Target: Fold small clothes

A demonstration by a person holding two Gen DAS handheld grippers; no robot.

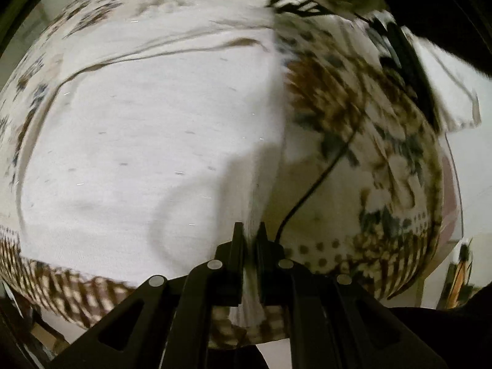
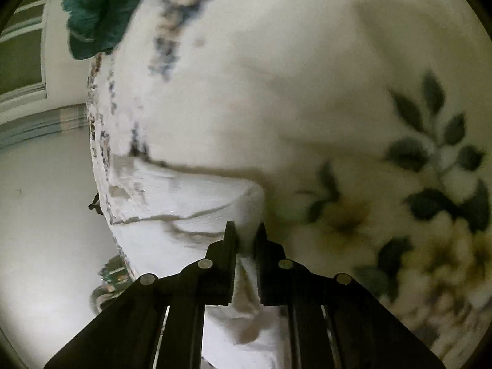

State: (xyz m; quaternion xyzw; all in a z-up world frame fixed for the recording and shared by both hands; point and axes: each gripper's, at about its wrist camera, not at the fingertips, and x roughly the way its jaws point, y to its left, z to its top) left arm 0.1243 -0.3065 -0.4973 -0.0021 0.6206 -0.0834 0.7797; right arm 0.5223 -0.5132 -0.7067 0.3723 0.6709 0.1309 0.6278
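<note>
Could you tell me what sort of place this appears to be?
Probably a room at home: a floral-printed cloth covers the table, a white garment lies on it for folding, and a teal garment waits nearby.

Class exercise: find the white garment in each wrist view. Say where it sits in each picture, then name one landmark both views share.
Left wrist view: the white garment fills the left and centre, one fold pinched in the left gripper.
Right wrist view: it lies lower centre-left, an edge pinched in the right gripper.
Shared landmark: the floral tablecloth under the garment, on the right in both.
</note>
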